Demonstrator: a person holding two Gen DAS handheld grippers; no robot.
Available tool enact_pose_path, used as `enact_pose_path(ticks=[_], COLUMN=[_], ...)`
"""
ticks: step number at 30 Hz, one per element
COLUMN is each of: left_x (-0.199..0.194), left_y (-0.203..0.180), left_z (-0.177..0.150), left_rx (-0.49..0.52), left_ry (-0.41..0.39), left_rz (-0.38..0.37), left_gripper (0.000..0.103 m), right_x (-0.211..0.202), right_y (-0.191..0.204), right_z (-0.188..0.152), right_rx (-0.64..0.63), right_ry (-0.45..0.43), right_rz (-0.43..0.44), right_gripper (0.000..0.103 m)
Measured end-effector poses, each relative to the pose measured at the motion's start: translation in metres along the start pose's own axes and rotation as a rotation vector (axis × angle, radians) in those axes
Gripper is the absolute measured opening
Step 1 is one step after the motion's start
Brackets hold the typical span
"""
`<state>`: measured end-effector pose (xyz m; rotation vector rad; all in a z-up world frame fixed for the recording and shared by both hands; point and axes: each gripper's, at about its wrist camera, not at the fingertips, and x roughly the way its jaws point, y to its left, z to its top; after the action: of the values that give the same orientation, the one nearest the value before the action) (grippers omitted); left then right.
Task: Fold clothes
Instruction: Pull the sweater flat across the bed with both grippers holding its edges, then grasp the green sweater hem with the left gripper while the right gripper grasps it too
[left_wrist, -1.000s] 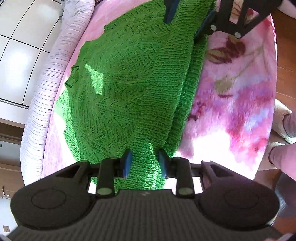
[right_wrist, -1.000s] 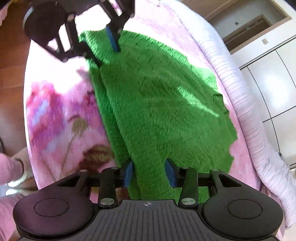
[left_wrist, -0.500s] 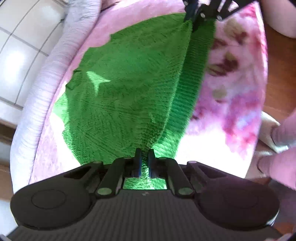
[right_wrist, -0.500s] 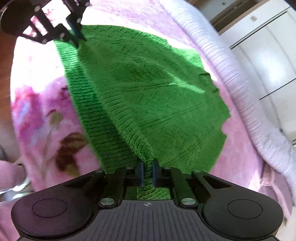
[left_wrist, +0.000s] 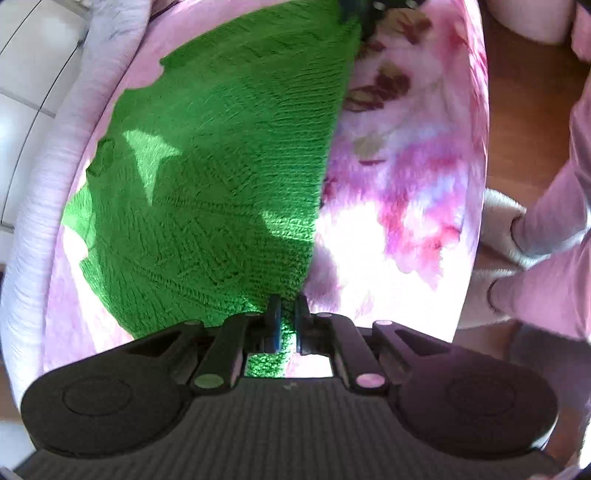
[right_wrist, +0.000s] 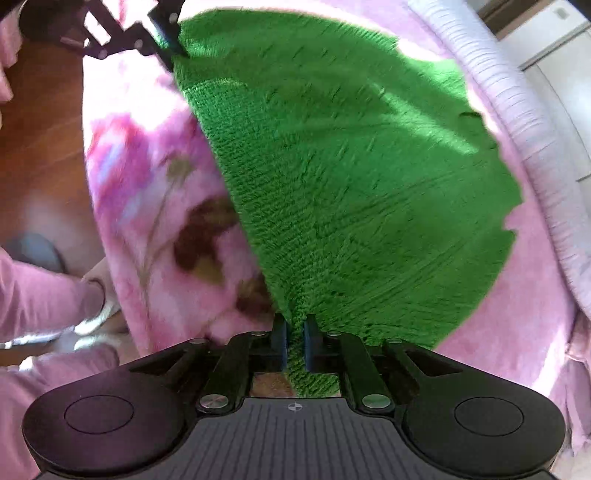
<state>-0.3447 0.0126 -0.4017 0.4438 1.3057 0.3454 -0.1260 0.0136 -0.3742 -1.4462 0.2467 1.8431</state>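
Green knitted garment (left_wrist: 221, 177) lies spread on a pink floral blanket (left_wrist: 402, 192) covering a bed, with one long edge drawn up into a straight ridge. Left tongs (left_wrist: 287, 312) are clenched on one corner of that edge; knit shows pinched between the two narrow pads in the left wrist view. Right tongs (right_wrist: 294, 330) are likewise clenched on the opposite corner of the same edge, green fabric bunched between the pads. Each tool is visible at the far end of the other's view, gripping the garment: the right tongs at the top of the left wrist view, partly cropped, and the left tongs at the upper left of the right wrist view. A pale ribbed quilt (right_wrist: 517, 110) borders the far side of the blanket. Pink sleeves (right_wrist: 40, 295) and wooden floor (right_wrist: 37, 129) appear beside the bed. Sunlight patches fall across the knit.
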Motion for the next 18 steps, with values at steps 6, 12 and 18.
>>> enact_pose_path(ticks=[6,12,18], left_x=[-0.037,-0.024,0.039], left_y=[0.069,0.148,0.237], left_z=[0.007,-0.011,-0.040], left_rx=[-0.418,-0.928,-1.255], left_ry=[-0.002,-0.063,-0.059], left_rz=[-0.166,-0.227,-0.231], left_gripper=[0.011,0.011,0.011], right_x=[-0.016,-0.003,0.026], right_y=[-0.041,-0.093,-0.171], right_z=[0.004,0.009,0.014], right_rx=[0.188,0.382,0.764], right_ry=[-0.018,0.002,0.014], right_rz=[0.100,0.140,0.254], right_gripper=[0.034,0.035,0.035])
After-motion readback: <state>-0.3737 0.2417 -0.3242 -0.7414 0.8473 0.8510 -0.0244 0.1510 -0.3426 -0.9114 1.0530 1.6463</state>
